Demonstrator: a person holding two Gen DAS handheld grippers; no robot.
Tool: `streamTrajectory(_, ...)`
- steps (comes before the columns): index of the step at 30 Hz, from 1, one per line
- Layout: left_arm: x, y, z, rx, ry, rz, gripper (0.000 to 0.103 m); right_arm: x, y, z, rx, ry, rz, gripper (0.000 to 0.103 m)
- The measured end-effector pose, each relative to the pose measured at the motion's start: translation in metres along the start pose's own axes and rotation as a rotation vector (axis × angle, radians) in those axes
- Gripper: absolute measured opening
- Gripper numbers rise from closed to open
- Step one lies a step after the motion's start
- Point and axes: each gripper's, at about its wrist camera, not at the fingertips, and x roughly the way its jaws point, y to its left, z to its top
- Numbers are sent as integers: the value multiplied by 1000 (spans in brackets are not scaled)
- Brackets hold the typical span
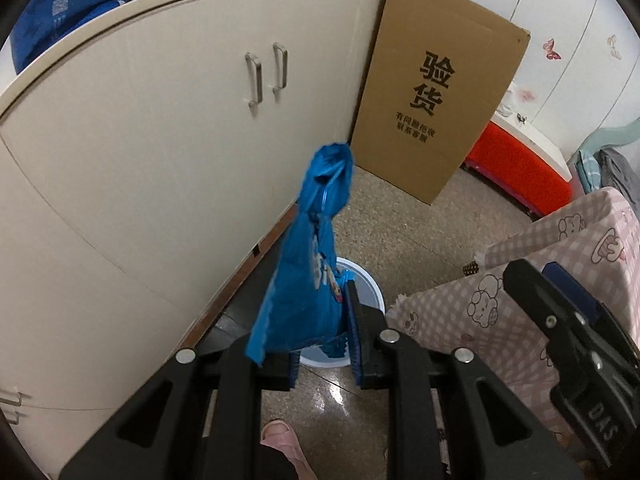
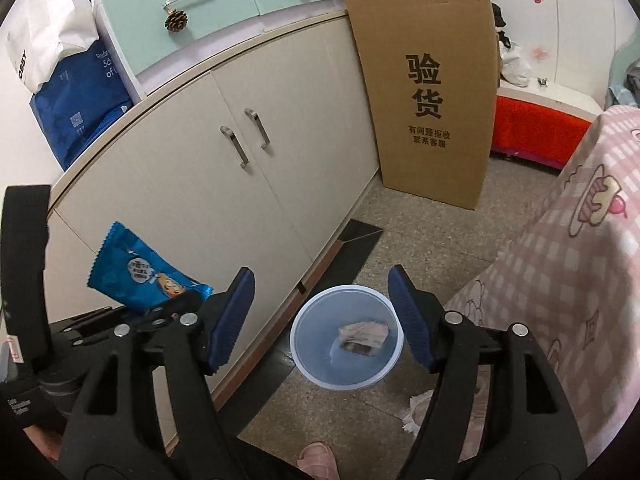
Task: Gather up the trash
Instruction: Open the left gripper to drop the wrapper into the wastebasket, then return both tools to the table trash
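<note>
A blue snack wrapper (image 1: 298,280) sticks up from my left gripper (image 1: 322,332), which is shut on the wrapper's lower edge. Below it on the floor stands a pale blue round bin (image 1: 374,292), partly hidden by the wrapper. In the right wrist view my right gripper (image 2: 322,312) hangs open above the bin (image 2: 298,354) with nothing between its fingers. A crumpled clear wrapper (image 2: 364,338) lies in the bin's bottom. The left gripper (image 2: 172,312) with the blue wrapper (image 2: 140,276) shows at the left of that view. The right gripper's black frame (image 1: 560,320) shows at the right of the left wrist view.
A cream cabinet (image 2: 248,208) runs along the left, close to the bin. A tall cardboard box (image 2: 432,96) leans at its far end. A pink checked cloth (image 2: 560,280) hangs on the right. A red bench (image 2: 532,132) stands behind. A foot in a pink slipper (image 2: 318,460) is near the bin.
</note>
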Motion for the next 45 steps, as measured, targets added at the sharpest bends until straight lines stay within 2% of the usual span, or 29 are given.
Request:
streamTrajectory(6,8,-10,6,12,7,-19,19,-11,-2,0,-18,-40,-68,72)
streamTrajectory(14,18,-21,20,-4,-2,-51,22,-19,-17,4,24,-91,-103,73)
streamTrajectory(15,19,-22,22,-18,-6,-56,26,-21,-20,4,34,-104,-107,73)
streamTrajectory(16,22,-22,25,-36,0,-74,52,-22,-21,5,39,-111,-108,73)
streamTrajectory(17,24,-21,27,-54,3,-77,71,-23,-24,5,47,-114,-107,73)
streamTrajectory(24,19,-27,27,-45,-18,-13,72,-28,-33,2,75,-98,-109,73)
streamTrajectory(31,-19,-29,17,-46,-54,-34,72,-53,-30,2,82,-115,-99,73)
streamTrajectory(37,-67,-44,4,-12,-117,-73,72,-99,-29,0,88,-170,-95,73)
streamTrajectory(45,-135,-88,-23,74,-205,-140,76,-179,-42,-12,112,-271,-125,76)
